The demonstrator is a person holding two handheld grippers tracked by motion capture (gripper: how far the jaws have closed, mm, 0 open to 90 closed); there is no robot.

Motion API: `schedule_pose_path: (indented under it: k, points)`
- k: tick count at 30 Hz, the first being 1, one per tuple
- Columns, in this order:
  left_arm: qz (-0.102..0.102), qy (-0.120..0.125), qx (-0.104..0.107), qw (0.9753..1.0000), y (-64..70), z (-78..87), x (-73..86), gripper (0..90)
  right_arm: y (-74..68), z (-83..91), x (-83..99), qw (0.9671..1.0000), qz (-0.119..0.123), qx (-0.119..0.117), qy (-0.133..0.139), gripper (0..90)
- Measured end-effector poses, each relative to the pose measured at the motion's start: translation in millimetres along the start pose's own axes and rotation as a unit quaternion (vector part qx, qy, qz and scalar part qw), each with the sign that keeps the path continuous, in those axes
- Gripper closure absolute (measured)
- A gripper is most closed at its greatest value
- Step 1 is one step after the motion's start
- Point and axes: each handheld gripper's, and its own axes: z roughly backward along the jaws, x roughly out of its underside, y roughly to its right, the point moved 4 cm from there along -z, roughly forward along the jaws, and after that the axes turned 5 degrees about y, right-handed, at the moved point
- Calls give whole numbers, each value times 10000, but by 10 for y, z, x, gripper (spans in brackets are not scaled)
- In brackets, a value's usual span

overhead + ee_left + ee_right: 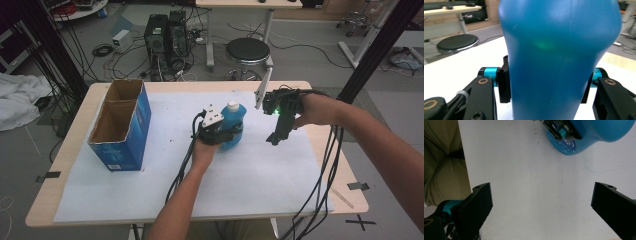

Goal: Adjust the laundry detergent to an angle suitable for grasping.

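Blue bottle [233, 125] — clamped in left hand-held gripper [218, 131] | right hand-held gripper [276, 137] — jaws spread, just beside

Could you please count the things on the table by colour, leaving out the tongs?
Blue: 2, the bottle and the box
White: 1, the sheet over the table
Total: 3

L gripper [223, 133] w/ forearm reaching fwd from the bottom edge, fingers [504, 82] clamped tight on both sides; R gripper [274, 140] held higher, tilted down, fingers [477, 202] spread wide apart.
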Motion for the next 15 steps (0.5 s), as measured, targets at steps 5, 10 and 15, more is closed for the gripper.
schedule_pose_path:
  k: [5, 10, 15]
  points:
    - [-86, 22, 222, 9997, -51, 143, -91, 452, -26, 13, -12, 10000, -1, 18, 13, 27]
    - [-316, -56, 652, 9974, -66, 257, -188, 452, -51, 5, -49, 10000, 22, 13, 31, 27]
    - [-469, -189, 1121, 9924, -73, 277, -241, 452, -61, -1, -61, 10000, 45, -3, 39, 27]
